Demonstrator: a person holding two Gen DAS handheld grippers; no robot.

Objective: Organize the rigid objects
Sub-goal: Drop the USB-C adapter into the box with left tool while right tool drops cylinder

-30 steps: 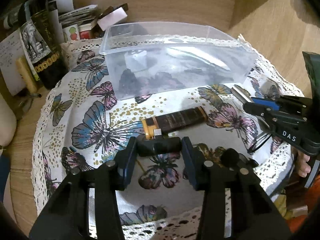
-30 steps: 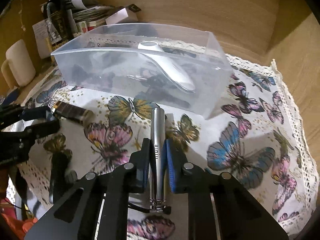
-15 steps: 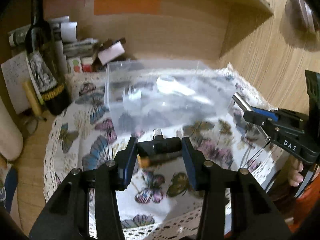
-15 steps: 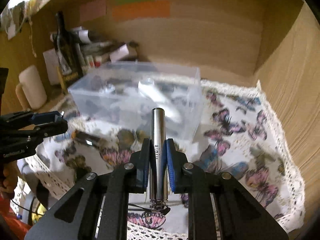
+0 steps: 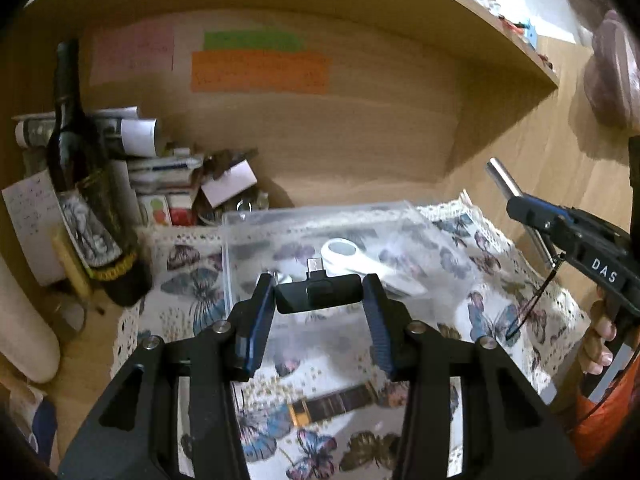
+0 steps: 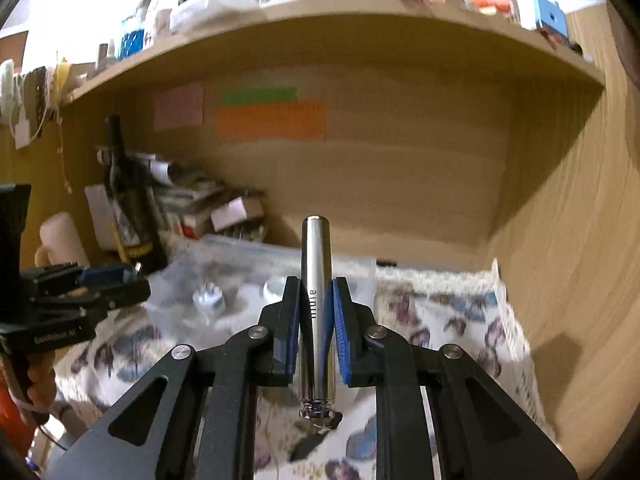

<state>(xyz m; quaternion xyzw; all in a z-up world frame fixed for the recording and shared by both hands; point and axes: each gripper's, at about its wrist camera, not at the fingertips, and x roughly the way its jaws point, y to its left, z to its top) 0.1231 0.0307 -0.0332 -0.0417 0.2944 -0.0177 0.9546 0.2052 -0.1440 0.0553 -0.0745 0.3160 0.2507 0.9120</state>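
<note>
The small black USB-C adapter (image 5: 319, 293) sits crosswise between the fingertips of the left claw (image 5: 319, 300), which is closed on its two ends, plug pointing forward, held in the air in front of the clear plastic bin (image 5: 280, 220). The right claw (image 6: 316, 320) is clamped on a silver metal cylinder (image 6: 316, 300) held lengthwise along its fingers, a small ring and cord hanging from the near end; it too is lifted above the counter (image 5: 520, 280), near the bin.

The job looks partly done. Inside the bin a white handheld device (image 5: 360, 260) and a small round silvery piece (image 6: 208, 300) already lie on the bottom. Both held items are not yet dropped in, and a dark brown tube with an amber end (image 5: 336, 402) lies on the butterfly cloth (image 5: 500, 320) below the left claw, waiting for pickup.

Around this, a wine bottle (image 5: 86, 200) and a heap of papers and boxes (image 5: 176, 176) crowd the back left corner beside the bin. The bin has no lid, so nothing seems to block the drop; the two claws hang close enough that they could bump.
</note>
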